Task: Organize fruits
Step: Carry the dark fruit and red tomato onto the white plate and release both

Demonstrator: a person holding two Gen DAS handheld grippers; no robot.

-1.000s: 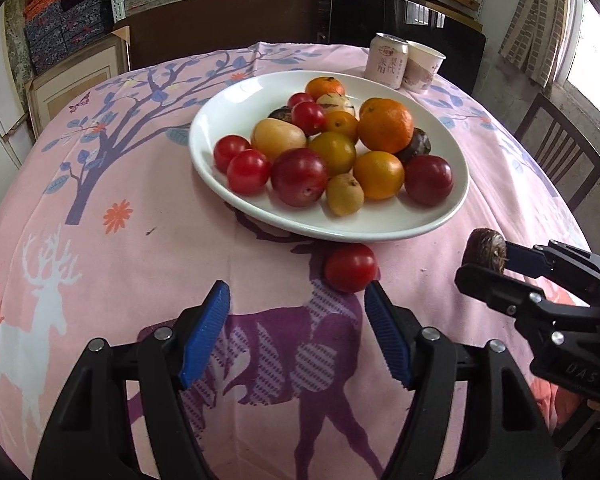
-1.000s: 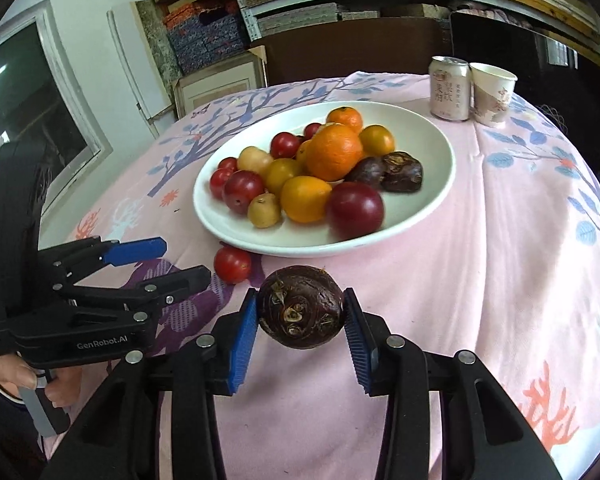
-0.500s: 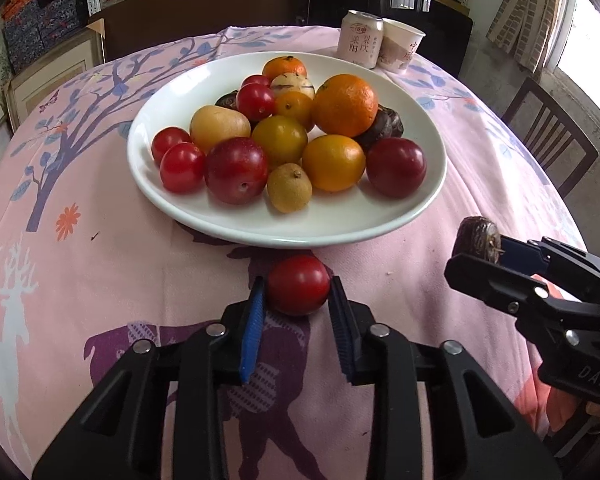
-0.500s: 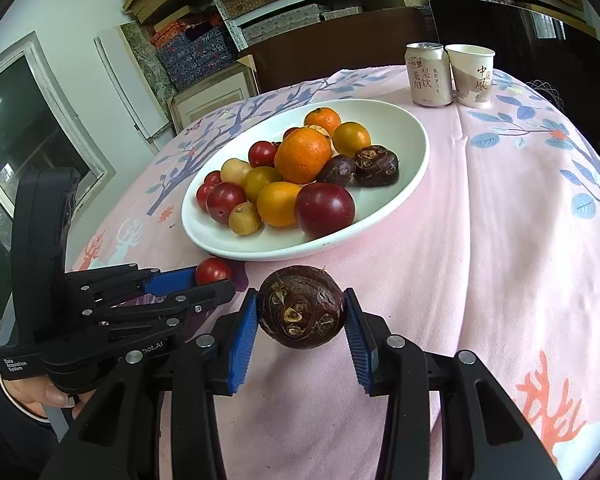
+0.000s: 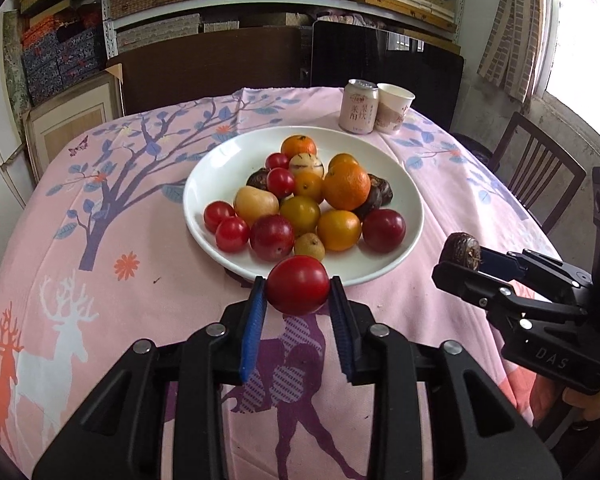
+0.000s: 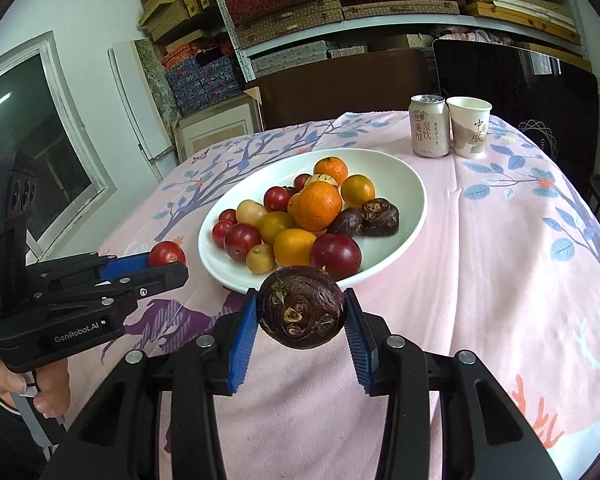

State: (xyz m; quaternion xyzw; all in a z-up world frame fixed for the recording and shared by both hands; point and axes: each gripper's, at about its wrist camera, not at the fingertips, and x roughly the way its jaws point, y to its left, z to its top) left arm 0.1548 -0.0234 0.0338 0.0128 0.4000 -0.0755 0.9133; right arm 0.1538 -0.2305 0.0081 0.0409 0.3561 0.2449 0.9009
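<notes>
Round table under a pink printed tablecloth [image 5: 100, 248], its near edge out of frame in both views. White plate [image 5: 220, 168] sat mid-table, long axis running left-right in the left wrist view, fruit heaped toward its near and centre part, far-left inner rim bare. Large orange [image 5: 347, 185] topped the heap; red plums, yellow fruits and small tomatoes around it. Right wrist view alone showed two dark water chestnuts [image 6: 379, 217] lying on the right side of the plate; in the left view they were mostly hidden behind the orange. Can [image 5: 358, 107] and paper cup [image 5: 394, 108] stood touching at the far edge, well apart from the plate. Open cloth lay left of the plate and on the near right. Left gripper [image 5: 298, 312] was clamped on a red tomato [image 5: 298, 285], raised off the cloth just before the plate's near rim; tomato roundish, no clear axis. Right gripper [image 6: 301, 320] was closed on a dark water chestnut [image 6: 300, 307], its scarred, budded face turned toward the camera, held above the cloth near the plate's front rim. A hand [image 6: 40, 392] showed under the left gripper only in the right view.
</notes>
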